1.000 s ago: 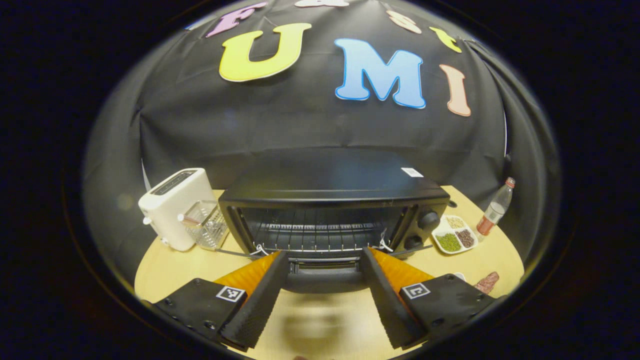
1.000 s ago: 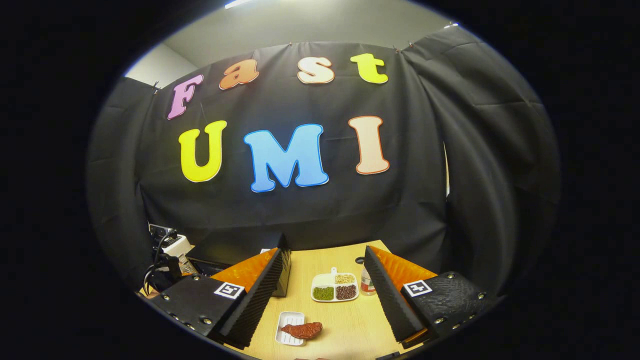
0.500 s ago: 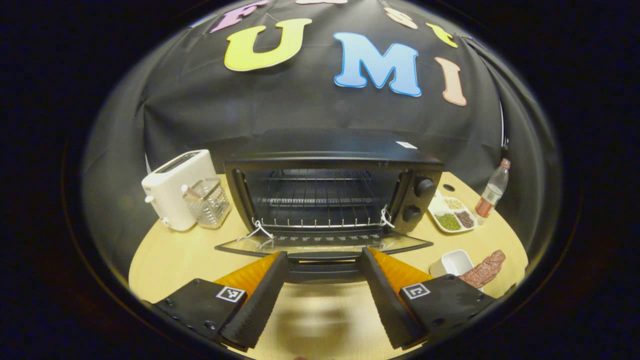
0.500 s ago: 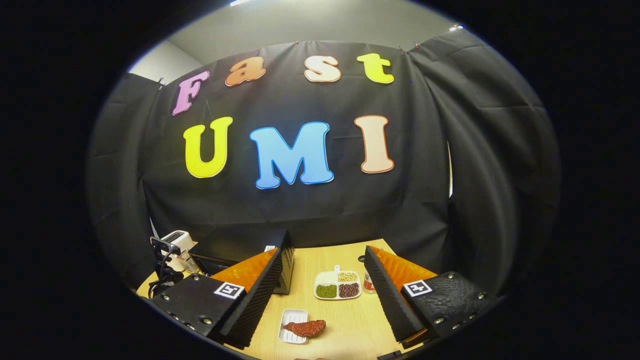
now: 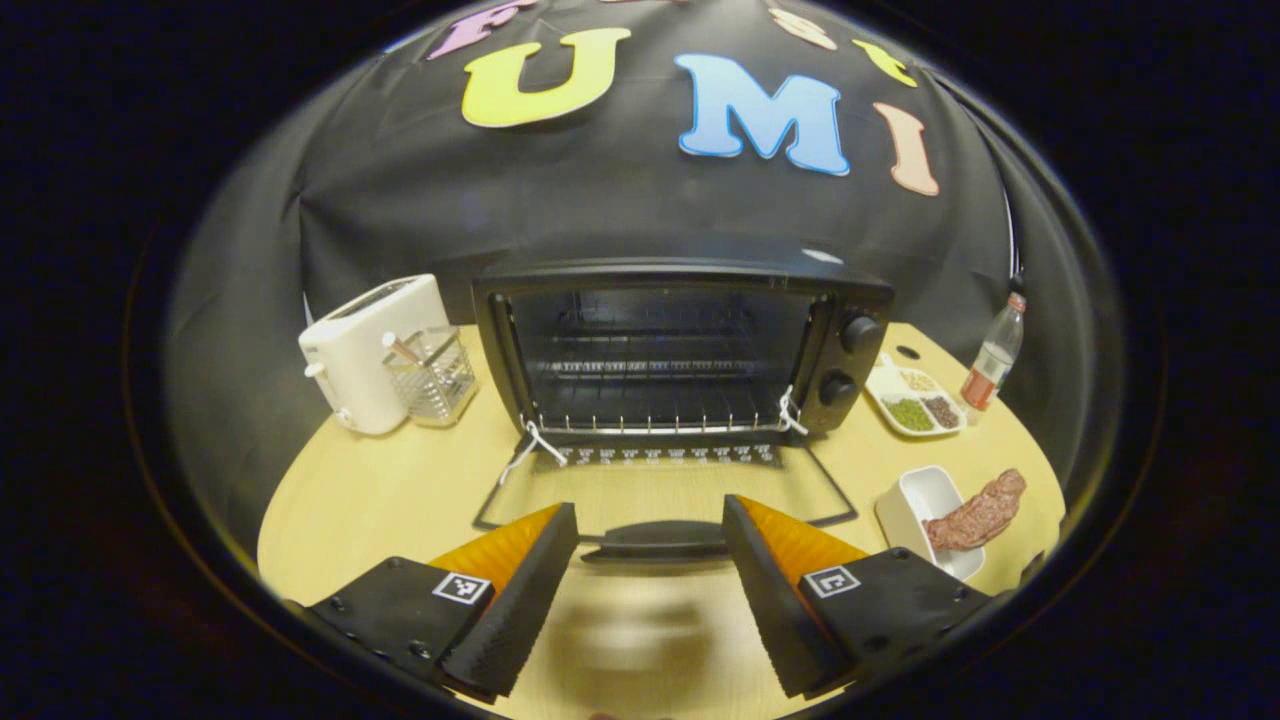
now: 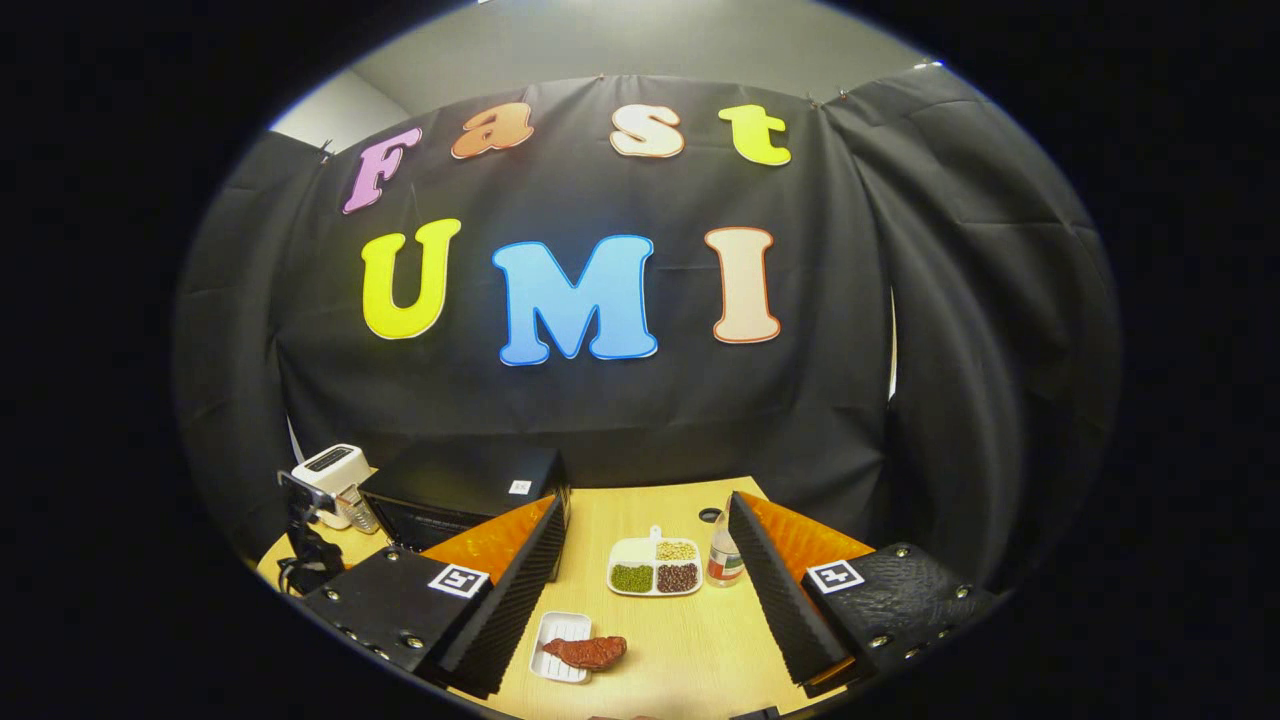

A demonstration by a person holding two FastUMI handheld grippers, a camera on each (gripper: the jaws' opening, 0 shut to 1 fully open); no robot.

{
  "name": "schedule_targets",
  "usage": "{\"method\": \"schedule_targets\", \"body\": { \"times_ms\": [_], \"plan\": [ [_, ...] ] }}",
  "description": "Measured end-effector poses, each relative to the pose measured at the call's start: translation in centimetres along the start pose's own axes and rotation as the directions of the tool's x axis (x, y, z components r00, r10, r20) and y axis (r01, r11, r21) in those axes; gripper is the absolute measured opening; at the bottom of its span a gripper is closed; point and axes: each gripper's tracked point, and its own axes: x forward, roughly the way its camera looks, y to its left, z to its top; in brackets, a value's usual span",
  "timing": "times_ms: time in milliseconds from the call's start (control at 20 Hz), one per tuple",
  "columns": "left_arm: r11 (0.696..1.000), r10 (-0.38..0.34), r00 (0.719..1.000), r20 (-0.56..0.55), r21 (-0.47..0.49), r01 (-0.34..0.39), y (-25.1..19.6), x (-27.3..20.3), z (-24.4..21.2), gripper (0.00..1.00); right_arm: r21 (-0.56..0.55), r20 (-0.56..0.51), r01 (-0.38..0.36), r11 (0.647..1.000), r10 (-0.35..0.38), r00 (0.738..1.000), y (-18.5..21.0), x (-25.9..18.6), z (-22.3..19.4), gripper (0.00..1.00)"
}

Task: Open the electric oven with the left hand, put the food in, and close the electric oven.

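Left gripper view: left gripper (image 5: 650,580) wide, straddling door handle (image 5: 655,538) of oven (image 5: 850,300) | door flat, ready for loading | right gripper (image 6: 645,590) wide above meat (image 6: 585,651), right of oven

You are working at a pale wooden tabletop (image 5: 400,490) with a rounded near edge, its grain running away from you in the right gripper view. A black cloth wall (image 6: 620,420) hangs in soft folds along the far side and wraps round on the right, where a thin bright slit (image 6: 892,340) shows between two panels. Above the cloth you can see a plain grey wall (image 6: 620,40).
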Motion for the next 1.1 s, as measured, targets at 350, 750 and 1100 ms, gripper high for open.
{"method": "schedule_targets", "body": {
  "times_ms": [350,750,1100],
  "plan": [
    [0.999,-0.019,0.944,0.328,-0.042,0.035,-1.8,-9.3,15.1,0.98,0.153,-0.164,-0.137,0.979,0.162,0.973,0.4,2.4,-6.3,1.00],
    [0.998,0.016,0.761,0.649,-0.056,0.027,-2.0,-22.4,30.4,1.00,0.414,-0.360,-0.193,0.889,0.355,0.863,0.8,5.0,-18.4,0.98],
    [0.999,0.029,0.756,0.654,-0.046,0.002,-2.5,-25.3,32.6,1.00,0.588,-0.447,-0.140,0.797,0.464,0.765,2.0,5.5,-25.5,0.97]
  ]
}}
